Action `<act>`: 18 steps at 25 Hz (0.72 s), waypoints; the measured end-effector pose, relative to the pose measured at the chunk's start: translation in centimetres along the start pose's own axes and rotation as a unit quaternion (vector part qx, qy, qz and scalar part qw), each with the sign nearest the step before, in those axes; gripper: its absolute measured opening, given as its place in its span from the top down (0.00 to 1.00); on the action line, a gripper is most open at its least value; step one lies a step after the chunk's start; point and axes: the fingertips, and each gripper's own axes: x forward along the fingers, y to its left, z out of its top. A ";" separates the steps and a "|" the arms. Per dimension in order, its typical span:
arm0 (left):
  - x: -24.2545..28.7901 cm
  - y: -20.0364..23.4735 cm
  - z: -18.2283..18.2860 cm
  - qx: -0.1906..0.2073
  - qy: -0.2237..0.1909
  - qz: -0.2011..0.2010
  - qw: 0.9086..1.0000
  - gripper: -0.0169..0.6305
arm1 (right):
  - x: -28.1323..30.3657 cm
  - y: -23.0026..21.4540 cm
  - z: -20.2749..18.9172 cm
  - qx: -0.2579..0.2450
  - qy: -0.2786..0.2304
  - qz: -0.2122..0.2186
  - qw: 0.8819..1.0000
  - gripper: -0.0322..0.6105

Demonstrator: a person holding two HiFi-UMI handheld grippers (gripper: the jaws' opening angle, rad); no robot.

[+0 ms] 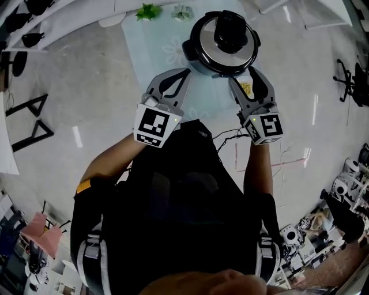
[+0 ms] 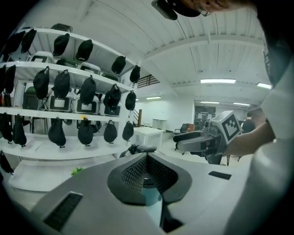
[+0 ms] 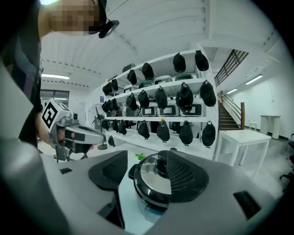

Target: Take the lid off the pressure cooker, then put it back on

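- Left hand-held gripper (image 1: 185, 74): jaws closed tip to tip. Holds nothing. Points at the near left side of the pressure cooker (image 1: 225, 43), close to it.
- Right hand-held gripper (image 1: 243, 78): jaws wide apart. Squeezes nothing. Sits by the near right side of the pot, with the pot showing between the jaws a bit further on.
- Pressure cooker: stands on the pale blue table (image 1: 144, 52). Wears its shiny lid (image 1: 222, 55), with a black knob (image 1: 230, 29) on top.
- Small yellow thing (image 1: 246, 88): lies on the table between the right jaws. Too small to tell what.
- Green leafy bit (image 1: 149, 10): lies at the far edge of the table.
- White shelves (image 2: 55, 112) behind the table: full of black things (image 2: 87, 89) hanging in rows.
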 end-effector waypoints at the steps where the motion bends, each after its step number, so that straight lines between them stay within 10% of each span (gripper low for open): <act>1: 0.7 0.0 0.2 0.000 0.001 0.010 1.000 0.96 | 0.5 -0.9 0.1 -0.008 -0.002 0.014 1.000 0.52; 18: 6.6 2.8 -0.9 -0.014 0.034 0.142 0.989 0.96 | 10.1 -6.7 -2.0 -0.137 0.053 0.179 0.973 0.39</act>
